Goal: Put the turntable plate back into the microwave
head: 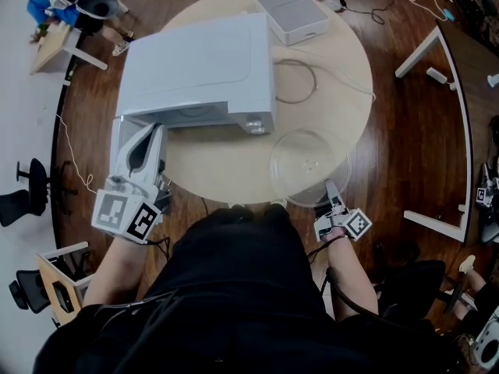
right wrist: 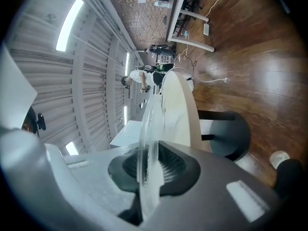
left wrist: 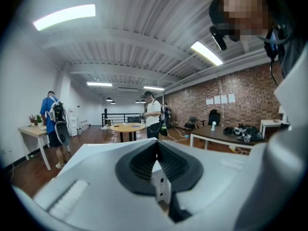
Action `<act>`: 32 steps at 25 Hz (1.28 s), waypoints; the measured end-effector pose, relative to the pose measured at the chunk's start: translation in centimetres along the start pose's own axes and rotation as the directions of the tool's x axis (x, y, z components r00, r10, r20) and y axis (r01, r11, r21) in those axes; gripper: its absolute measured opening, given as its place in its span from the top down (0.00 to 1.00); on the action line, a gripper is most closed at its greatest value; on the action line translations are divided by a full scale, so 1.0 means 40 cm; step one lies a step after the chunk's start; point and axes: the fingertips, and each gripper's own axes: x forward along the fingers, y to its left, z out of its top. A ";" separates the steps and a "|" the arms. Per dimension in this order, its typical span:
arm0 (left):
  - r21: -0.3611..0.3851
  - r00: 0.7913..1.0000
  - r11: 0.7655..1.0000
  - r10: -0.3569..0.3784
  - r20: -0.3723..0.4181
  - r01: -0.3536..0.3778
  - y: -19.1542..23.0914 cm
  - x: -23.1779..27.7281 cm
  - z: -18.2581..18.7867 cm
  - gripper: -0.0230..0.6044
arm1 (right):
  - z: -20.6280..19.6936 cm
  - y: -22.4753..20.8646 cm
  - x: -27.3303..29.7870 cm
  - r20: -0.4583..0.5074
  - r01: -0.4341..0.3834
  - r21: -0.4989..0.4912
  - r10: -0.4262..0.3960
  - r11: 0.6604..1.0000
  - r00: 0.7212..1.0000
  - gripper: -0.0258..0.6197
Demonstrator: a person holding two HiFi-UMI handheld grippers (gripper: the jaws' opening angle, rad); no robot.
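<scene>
A white microwave (head: 199, 72) stands on the round wooden table (head: 234, 174), its door (head: 125, 142) swung open toward me at the left. My left gripper (head: 154, 131) is shut on the door's edge; in the left gripper view a thin white panel (left wrist: 161, 186) sits pinched between the pads of that gripper (left wrist: 156, 165). The clear glass turntable plate (head: 310, 164) lies at the table's front right. My right gripper (head: 329, 189) is shut on its near rim. In the right gripper view the plate (right wrist: 151, 124) runs edge-on out of that gripper (right wrist: 149, 170).
A white box (head: 292, 12) sits at the table's far edge, and a cable loop (head: 296, 80) lies right of the microwave. A white table frame (head: 444, 131) stands on the floor at right, office chairs (head: 27, 185) at left. A person (left wrist: 151, 114) stands in the room beyond.
</scene>
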 end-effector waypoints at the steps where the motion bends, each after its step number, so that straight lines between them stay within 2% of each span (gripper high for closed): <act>1: -0.001 1.000 1.000 0.004 0.001 -0.004 0.001 -0.003 -0.002 0.95 | -0.001 0.002 -0.001 -0.005 -0.008 -0.001 0.008 1.000 1.000 0.92; 6: -0.011 1.000 1.000 0.018 0.015 -0.018 0.004 -0.016 0.001 0.95 | -0.011 0.018 0.006 -0.053 -0.021 -0.019 0.020 1.000 0.998 0.92; 11: -0.024 0.999 1.000 0.012 0.040 -0.011 0.024 -0.033 -0.001 0.95 | -0.035 0.041 -0.006 -0.062 -0.036 -0.016 0.035 0.999 0.997 0.92; 24: -0.041 0.997 0.998 -0.043 0.070 0.046 0.123 -0.106 -0.014 0.95 | -0.145 0.093 -0.029 0.024 -0.065 0.021 0.064 0.998 0.998 0.92; 32: -0.048 0.995 0.997 -0.063 0.082 0.067 0.172 -0.159 -0.026 0.95 | -0.212 0.111 -0.039 0.066 -0.079 0.010 0.078 0.997 0.995 0.92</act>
